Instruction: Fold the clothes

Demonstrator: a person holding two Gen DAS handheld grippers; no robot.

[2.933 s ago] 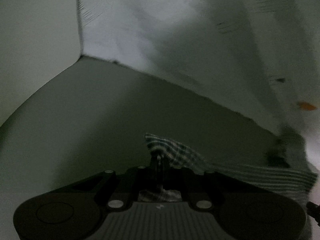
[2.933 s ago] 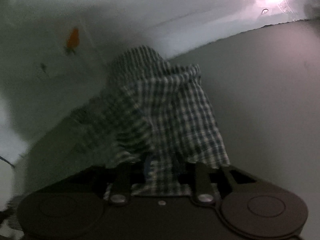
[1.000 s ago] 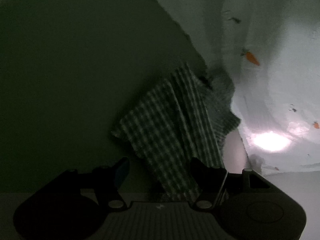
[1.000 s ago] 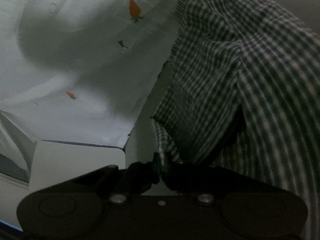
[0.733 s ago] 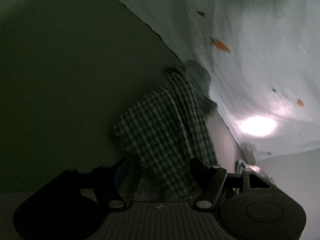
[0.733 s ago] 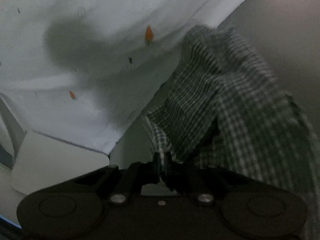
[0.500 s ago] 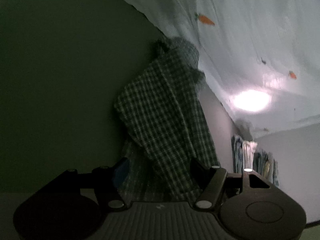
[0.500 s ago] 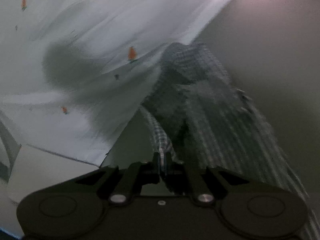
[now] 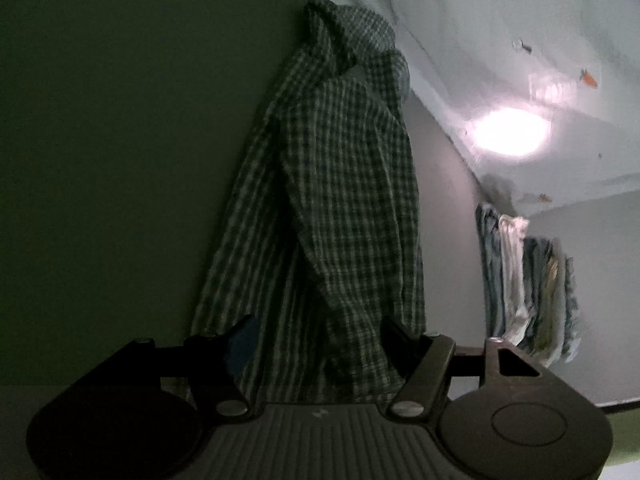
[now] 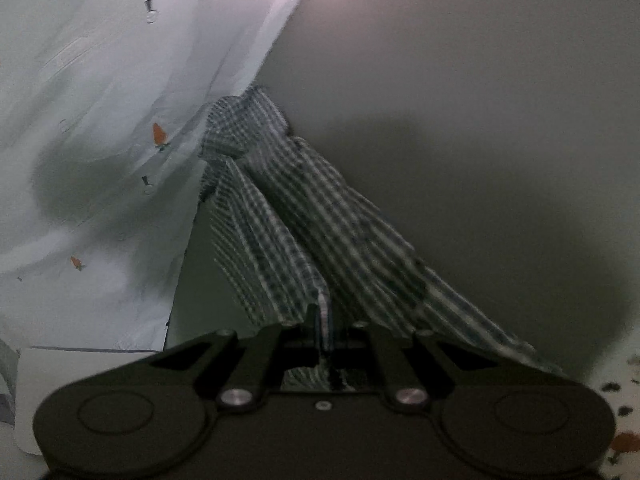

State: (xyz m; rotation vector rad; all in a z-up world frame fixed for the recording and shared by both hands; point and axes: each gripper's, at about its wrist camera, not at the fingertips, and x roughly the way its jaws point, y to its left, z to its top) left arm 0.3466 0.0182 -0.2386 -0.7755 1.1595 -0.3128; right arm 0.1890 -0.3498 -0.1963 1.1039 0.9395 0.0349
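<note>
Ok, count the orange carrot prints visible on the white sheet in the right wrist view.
2 clear ones: one carrot print beside the checked shirt's far end, another lower left. Folds may hide more.

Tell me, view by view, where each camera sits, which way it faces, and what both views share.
Left wrist: sits on the left claw, looking forward and down at the checked shirt, a stack of folded clothes beyond; its own two spread fingers show.
Right wrist: sits on the right claw, facing down the stretched shirt; its shut fingers, pinching the shirt's edge, show.
Shared: the checked shirt and the white carrot-print sheet.
</note>
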